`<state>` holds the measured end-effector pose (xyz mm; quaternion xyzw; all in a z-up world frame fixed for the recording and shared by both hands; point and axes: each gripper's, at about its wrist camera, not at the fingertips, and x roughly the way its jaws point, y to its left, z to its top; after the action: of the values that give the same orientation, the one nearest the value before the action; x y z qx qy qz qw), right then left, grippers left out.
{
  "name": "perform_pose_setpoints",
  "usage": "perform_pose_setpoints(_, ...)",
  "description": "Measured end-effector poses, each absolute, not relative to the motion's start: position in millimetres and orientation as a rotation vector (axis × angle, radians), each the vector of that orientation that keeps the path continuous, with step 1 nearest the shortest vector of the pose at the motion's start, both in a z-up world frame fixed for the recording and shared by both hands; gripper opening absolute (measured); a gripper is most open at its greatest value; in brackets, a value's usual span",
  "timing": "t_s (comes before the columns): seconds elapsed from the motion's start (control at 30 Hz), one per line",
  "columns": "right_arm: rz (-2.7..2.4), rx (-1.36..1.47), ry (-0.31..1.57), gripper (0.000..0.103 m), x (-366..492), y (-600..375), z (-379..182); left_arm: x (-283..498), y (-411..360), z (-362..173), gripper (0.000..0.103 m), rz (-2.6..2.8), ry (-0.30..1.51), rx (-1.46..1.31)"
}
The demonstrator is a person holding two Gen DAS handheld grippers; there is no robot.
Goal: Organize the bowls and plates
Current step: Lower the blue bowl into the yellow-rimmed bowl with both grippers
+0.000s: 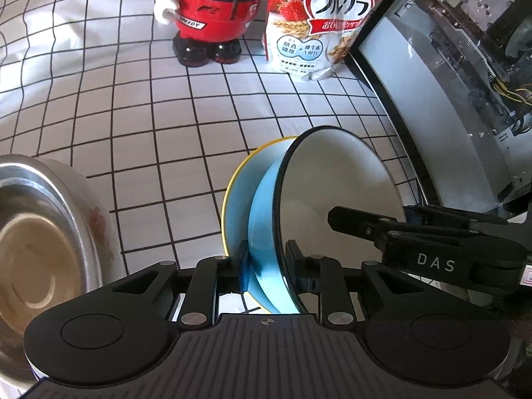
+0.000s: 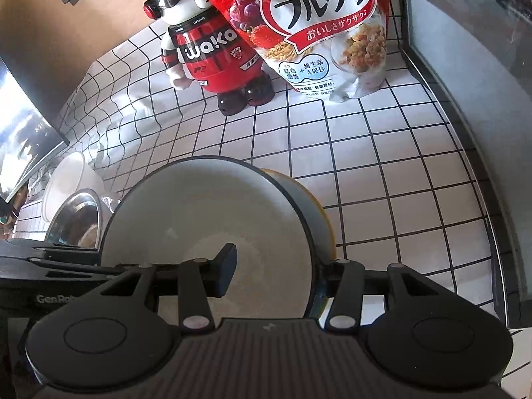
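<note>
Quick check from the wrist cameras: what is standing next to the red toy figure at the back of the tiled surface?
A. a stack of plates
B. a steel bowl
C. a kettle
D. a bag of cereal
D: a bag of cereal stands right beside the red toy figure on the tiled surface.

Blue bowl glossy enamel – steel bowl brushed metal – grid cloth matt, wrinkled.

Both wrist views tilt steeply down, close over the gridded tablecloth; each faces the red figurine and cereal bag at the back; both share the tilted bowl.
</note>
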<state>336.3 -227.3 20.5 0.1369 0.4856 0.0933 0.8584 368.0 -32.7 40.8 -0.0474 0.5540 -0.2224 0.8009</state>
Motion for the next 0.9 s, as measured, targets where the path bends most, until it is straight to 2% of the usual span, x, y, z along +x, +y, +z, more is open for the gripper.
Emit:
perform_pose_setpoints(0.3, 0.196, 0.285, 1.008, 0.047, 338, -226, 20, 367, -34, 48, 0.031, -0.483, 1.190, -0.062)
perform_pose_setpoints(0.57, 0.189, 0.282, 0.990, 0.048, 334, -230, 26, 379, -36, 35, 0.027, -0.506, 1.196, -0.084)
perform_pose_setpoints(0.9, 0.186, 0.179, 0.942, 0.048, 328, -224, 34, 382, -48, 30, 0.028, -0.530, 1.172, -0.008)
